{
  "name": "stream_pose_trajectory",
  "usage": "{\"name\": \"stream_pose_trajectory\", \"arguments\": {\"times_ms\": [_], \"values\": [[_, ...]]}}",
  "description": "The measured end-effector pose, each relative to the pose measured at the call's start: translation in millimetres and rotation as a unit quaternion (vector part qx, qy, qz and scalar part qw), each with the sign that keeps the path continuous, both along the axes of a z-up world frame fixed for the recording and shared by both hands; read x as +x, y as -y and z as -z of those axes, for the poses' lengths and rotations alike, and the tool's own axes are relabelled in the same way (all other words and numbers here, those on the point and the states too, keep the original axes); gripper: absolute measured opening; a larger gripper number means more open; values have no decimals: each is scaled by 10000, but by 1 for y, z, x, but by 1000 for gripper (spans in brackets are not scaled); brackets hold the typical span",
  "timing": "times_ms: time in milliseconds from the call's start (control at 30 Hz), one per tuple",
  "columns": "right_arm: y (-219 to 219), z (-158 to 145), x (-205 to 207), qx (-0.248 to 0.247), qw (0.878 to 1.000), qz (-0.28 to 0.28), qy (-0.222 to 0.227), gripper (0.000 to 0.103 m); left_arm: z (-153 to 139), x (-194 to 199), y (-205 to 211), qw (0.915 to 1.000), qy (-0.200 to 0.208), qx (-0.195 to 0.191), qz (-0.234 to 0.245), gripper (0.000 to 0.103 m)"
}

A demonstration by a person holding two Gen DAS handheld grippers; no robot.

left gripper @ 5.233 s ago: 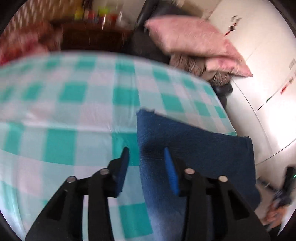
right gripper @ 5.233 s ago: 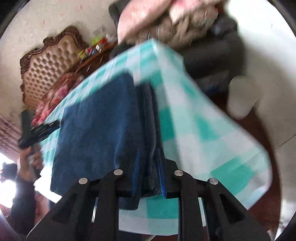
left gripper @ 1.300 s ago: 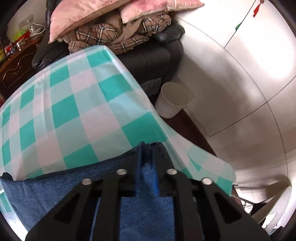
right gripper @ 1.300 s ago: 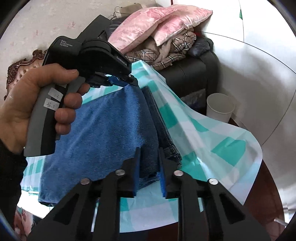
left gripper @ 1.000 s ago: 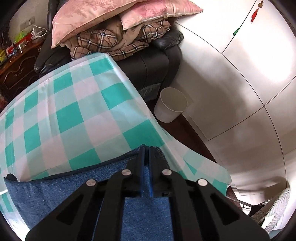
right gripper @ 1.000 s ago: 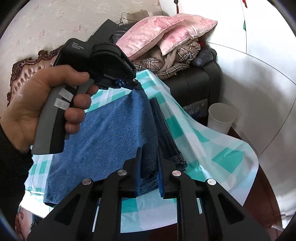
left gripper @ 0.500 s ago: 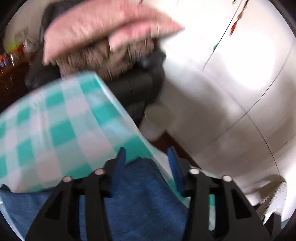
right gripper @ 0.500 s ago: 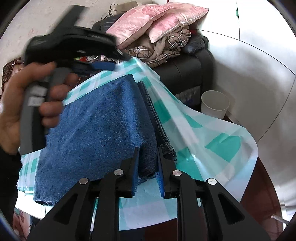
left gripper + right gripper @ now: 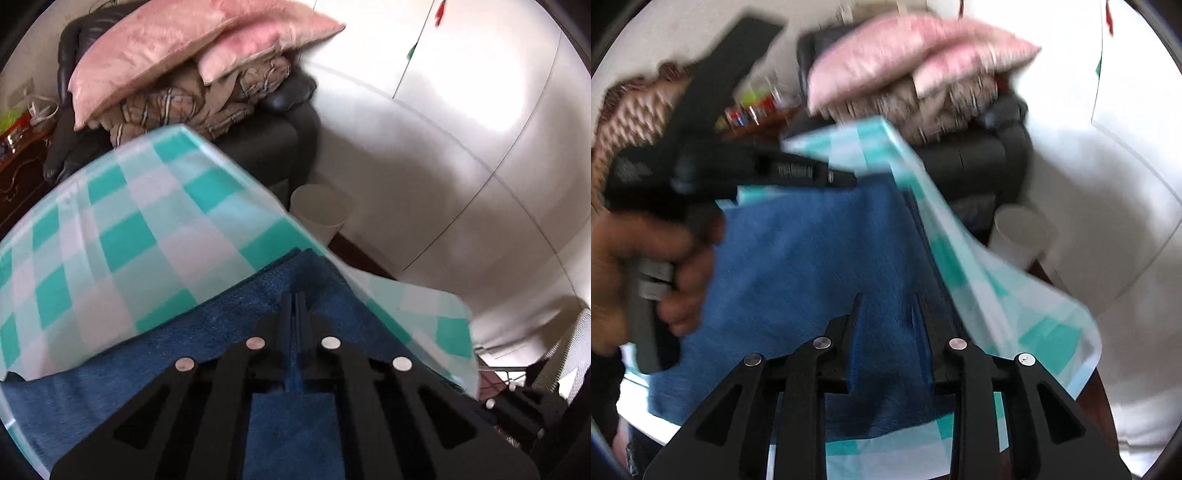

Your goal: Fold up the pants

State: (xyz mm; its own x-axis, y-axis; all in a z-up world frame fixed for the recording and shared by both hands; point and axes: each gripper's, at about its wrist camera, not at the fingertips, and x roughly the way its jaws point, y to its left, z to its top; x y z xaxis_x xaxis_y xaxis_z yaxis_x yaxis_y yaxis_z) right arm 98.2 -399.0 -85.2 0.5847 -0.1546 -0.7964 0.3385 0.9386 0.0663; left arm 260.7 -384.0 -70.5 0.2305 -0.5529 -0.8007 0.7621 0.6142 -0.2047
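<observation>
Folded blue denim pants [image 9: 207, 332] are spread on a teal-checked tabletop [image 9: 147, 229]. The left gripper [image 9: 294, 306] is closed, empty, above the denim. The right gripper [image 9: 884, 306] jaws are opening over the pants.

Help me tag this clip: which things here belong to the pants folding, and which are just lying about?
Part of the job:
- blue pants
- checked tablecloth under them
- left claw, shut
- right claw, opening over the pants

Lying about:
- pink pillows
- plaid blanket
- black armchair
- white bin

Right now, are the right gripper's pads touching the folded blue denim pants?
Apart. The right wrist view shows the right gripper opening, pads clear of the pants.
</observation>
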Motion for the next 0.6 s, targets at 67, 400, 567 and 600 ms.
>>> {"name": "stream_pose_trajectory", "arguments": {"times_ms": [67, 400, 567, 600], "values": [[-2, 2, -2, -118, 9999, -98, -10, 27, 5, 8, 4, 9998, -15, -55, -172, 1], [-1, 6, 1, -134, 9999, -101, -9, 27, -12, -2, -104, 9944, 226, -106, -1027, 3], [-3, 7, 1, -200, 9997, -147, -39, 27, 15, 25, -167, 9796, -39, 176, -2001, 3], [-2, 6, 2, -214, 9996, -160, -70, 27, 12, 26, -173, 9772, 44, 167, -2117, 3]]}}
